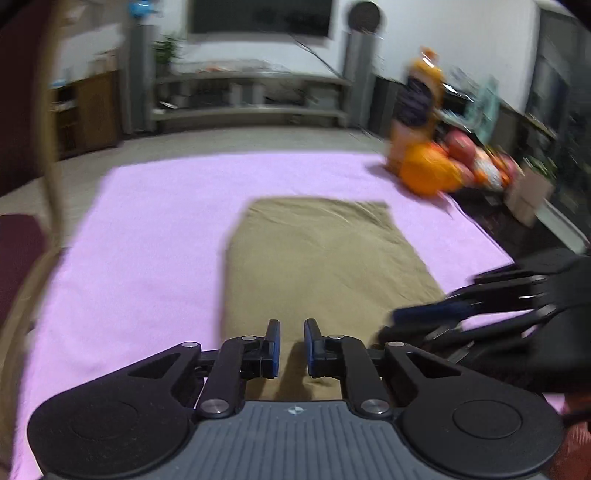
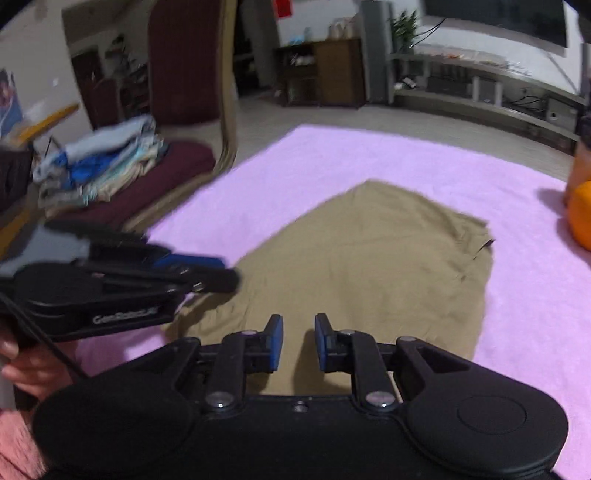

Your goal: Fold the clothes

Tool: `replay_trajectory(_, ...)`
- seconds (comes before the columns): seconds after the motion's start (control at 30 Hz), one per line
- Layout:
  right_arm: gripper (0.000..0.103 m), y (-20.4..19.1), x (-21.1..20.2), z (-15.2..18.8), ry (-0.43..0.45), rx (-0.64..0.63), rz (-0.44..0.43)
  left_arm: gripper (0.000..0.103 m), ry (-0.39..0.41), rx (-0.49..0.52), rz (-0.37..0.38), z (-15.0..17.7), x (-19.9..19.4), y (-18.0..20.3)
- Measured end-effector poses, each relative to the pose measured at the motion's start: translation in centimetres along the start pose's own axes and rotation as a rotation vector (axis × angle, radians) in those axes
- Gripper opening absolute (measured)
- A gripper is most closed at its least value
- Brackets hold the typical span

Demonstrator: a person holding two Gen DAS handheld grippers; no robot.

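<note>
Motion-blurred orange items (image 1: 428, 173); clothes pile (image 2: 99, 162) smeared.

Living room: wall television (image 1: 260, 16), media shelf (image 1: 251, 96).

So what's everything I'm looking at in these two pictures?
Folded garment: one, khaki, middle of the cloth.
Cloth: one, pink, spread under the garment.
Clothes pile: one stack, blue and pale, on a dark red seat beside the cloth.
Orange bag: one, at the cloth's far corner, blurred.
TV: one, black, on the far wall.
Left gripper: black with blue pads, open, empty.
Right gripper: same, open, empty.
</note>
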State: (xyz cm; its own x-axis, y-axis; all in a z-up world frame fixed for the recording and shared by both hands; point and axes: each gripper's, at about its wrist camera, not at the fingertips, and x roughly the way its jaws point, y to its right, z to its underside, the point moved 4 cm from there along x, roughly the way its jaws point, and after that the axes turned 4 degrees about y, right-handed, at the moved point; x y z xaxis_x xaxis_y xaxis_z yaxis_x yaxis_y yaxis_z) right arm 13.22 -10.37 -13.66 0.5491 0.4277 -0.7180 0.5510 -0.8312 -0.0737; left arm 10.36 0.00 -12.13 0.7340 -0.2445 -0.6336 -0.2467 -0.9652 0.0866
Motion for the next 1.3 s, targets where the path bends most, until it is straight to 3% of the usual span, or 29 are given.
replay_trajectory(0.07,0.018,-1.3,0.9,0.4,-0.041,-0.054,-0.043,0.012,-0.074,0.026,0.041,0.7,1.7,1.2)
replay_trajectory(0.13,0.019,-1.0,0.8,1.4,-0.061,-0.119,-0.001,0.011,-0.089,0.071,0.029,1.0,1.9,2.1)
replay_trajectory(0.3,0.020,1.4,-1.4,2.4,-0.102,-0.010,-0.002,0.011,-0.082,0.116,0.002,1.9,1.3,2.9)
replay_trajectory(0.4,0.037,2.0,-2.6,2.5,-0.077,-0.005,0.036,0.011,-0.048,0.175,-0.026,2.3,0.0,3.6)
replay_trajectory(0.43,0.039,2.2,-3.0,2.6,-0.068,-0.004,0.049,0.011,-0.033,0.197,-0.031,2.4,-0.5,3.8)
replay_trajectory(0.5,0.039,3.4,-4.0,1.8,-0.010,0.056,0.036,0.014,0.007,0.220,-0.018,1.7,-1.6,4.2)
replay_trajectory(0.67,0.039,7.1,-5.4,-0.3,0.133,0.278,0.034,0.017,0.107,0.105,0.019,-2.5,-3.1,2.4)
replay_trajectory(0.7,0.038,7.7,-5.2,-0.6,0.146,0.320,0.040,0.017,0.104,0.087,0.015,-3.2,-2.8,1.8)
replay_trajectory(0.8,0.020,8.5,-3.9,-1.3,0.145,0.383,0.052,0.013,0.052,0.062,-0.010,-4.0,-0.4,0.1)
replay_trajectory(0.9,0.019,8.6,-2.5,-2.0,0.143,0.425,0.046,0.012,-0.048,0.037,0.045,-2.9,3.0,-0.3)
replay_trajectory(0.97,0.019,8.7,-1.7,-2.7,0.147,0.443,0.034,0.013,-0.065,0.062,0.060,-1.6,4.0,0.5)
replay_trajectory(1.17,0.019,7.6,1.6,-3.8,0.106,0.428,-0.129,0.017,-0.093,0.122,0.209,-0.2,4.7,4.2)
replay_trajectory(1.3,0.019,7.8,5.5,-3.1,-0.006,0.555,-0.300,0.016,-0.076,0.130,0.218,0.3,4.8,4.8)
